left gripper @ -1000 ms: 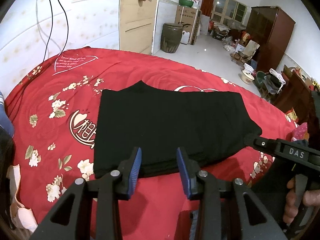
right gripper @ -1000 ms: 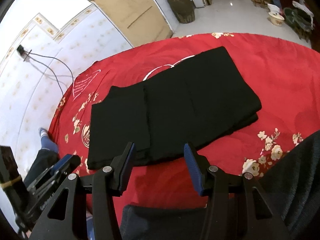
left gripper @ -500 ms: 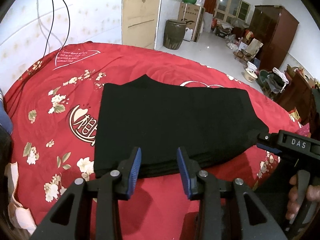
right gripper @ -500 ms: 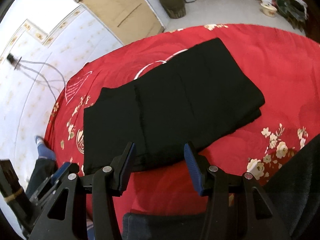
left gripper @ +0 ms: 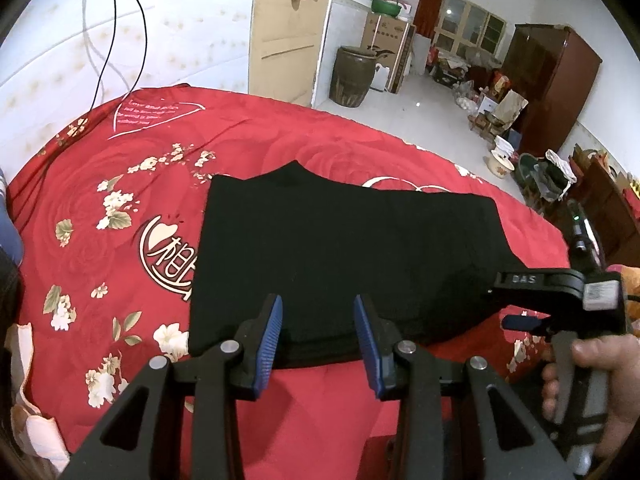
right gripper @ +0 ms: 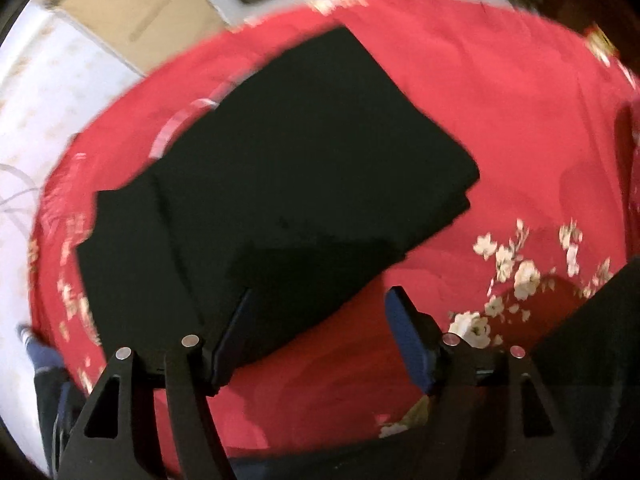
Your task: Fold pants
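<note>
Both grippers, left gripper (left gripper: 318,336) and right gripper (right gripper: 316,332), gape apart just short of the folded black pants (left gripper: 344,256), which lie ahead on the red quilt (left gripper: 120,208).

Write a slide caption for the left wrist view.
Open left claw hovers at the near edge of folded black pants on a red floral bedspread.

Your right wrist view is smeared all over, so the pants (right gripper: 304,168) show no fold lines and the flowers (right gripper: 516,272) on the bed (right gripper: 500,100) lose their shape. In your left wrist view the right gripper (left gripper: 516,302) covers the pants' right corner, and the picture's edge cuts off your hand (left gripper: 596,384).
</note>
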The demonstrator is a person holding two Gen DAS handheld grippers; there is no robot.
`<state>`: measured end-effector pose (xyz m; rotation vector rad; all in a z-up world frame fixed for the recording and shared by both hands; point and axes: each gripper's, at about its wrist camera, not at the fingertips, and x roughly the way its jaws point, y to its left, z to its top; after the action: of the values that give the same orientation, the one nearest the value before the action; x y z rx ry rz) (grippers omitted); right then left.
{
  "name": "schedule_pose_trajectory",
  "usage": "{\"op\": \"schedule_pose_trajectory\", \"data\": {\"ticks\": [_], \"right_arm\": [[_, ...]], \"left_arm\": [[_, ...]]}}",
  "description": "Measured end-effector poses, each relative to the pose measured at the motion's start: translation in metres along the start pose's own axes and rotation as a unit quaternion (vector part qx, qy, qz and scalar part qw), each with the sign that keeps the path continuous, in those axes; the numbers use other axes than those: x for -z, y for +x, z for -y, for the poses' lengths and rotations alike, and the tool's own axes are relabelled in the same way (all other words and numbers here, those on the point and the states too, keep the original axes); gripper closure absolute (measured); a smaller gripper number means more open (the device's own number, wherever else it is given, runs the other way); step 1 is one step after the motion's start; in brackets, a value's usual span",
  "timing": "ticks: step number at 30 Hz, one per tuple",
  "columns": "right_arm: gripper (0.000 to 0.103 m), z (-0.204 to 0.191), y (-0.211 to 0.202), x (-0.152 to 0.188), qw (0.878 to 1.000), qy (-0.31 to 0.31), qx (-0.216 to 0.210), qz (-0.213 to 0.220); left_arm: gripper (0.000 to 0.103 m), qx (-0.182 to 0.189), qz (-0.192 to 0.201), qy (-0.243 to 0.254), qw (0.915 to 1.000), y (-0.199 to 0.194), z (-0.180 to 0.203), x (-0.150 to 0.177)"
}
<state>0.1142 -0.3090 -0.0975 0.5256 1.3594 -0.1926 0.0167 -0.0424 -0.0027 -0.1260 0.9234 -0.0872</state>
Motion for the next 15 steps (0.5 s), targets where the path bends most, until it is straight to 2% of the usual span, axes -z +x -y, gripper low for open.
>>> {"op": "schedule_pose_trajectory", "data": {"ticks": [2,4,5,7,9,11,13,15], "right_arm": [[0.034,0.006,0.008,-0.005,1.000,0.025,0.005,-0.003],[0.025,0.010,0.009,-0.010,0.999,0.052,-0.012,0.008],[0.025,0.011,0.008,-0.011,0.998,0.056,-0.011,0.013],[0.025,0.020,0.000,-0.012,0.994,0.086,-0.033,0.058],[0.025,0.036,-0.010,-0.009,0.984,0.125,-0.077,0.097],[0.025,0.040,-0.019,-0.008,0.978,0.130,-0.108,0.125],[0.025,0.043,-0.020,-0.009,0.975,0.131,-0.111,0.138],[0.025,0.046,-0.012,-0.011,0.978,0.136,-0.090,0.134]], "left_arm": [[0.063,-0.001,-0.001,-0.003,1.0000,0.001,-0.001,0.000],[0.063,0.000,-0.004,-0.006,1.0000,0.003,-0.003,0.000],[0.063,0.000,-0.005,-0.007,1.0000,0.003,-0.003,0.000],[0.063,-0.001,-0.006,-0.008,0.9999,0.004,-0.004,0.001],[0.063,-0.002,-0.006,-0.010,0.9999,0.004,-0.006,0.001],[0.063,-0.002,-0.008,-0.011,0.9999,0.006,-0.006,0.001],[0.063,-0.003,-0.010,-0.011,0.9999,0.007,-0.006,0.002],[0.063,-0.005,-0.012,-0.009,0.9999,0.008,-0.007,0.003]]}}
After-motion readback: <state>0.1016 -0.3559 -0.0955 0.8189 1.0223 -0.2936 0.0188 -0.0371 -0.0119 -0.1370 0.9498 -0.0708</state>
